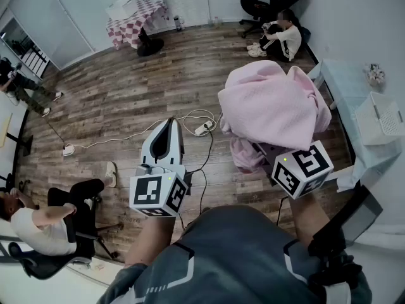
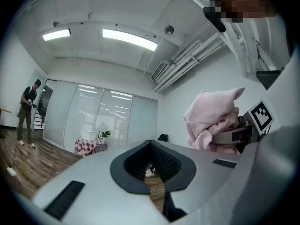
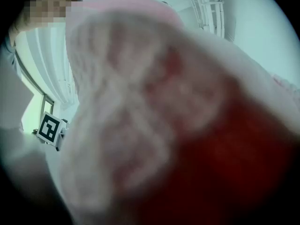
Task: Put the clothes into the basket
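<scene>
The pink garment (image 1: 269, 106) is up in the air, heaped over your right tool (image 1: 269, 152), with a fold hanging below it toward the floor. It is well short of the white basket (image 1: 380, 116), which stands to your right on the pale bench (image 1: 342, 84).

The right gripper view is filled edge to edge with blurred pink cloth, so the jaws are buried. You cannot tell from any view how far they are closed, only that this tool carries the garment.

Your left tool (image 1: 169, 124) is beside it at about the same height. Its 2 jaws are together at the tips and nothing is between them.

The cloth looks like soft, light knit with no stiffness, so expect it to sag, swing and trail. Most of it sits loosely on top and could slide off if you tilt. A bunched fold near the middle would be the safer place to grip, with the left tool gathering the hanging part.

Below you is a wood plank floor (image 1: 126, 87) with a white cable and power strip (image 1: 204, 128). A table with a checked cloth (image 1: 136, 14) is at the far wall. 1 person (image 1: 281, 37) sits on the floor and another (image 1: 44, 223) sits on a chair.
</scene>
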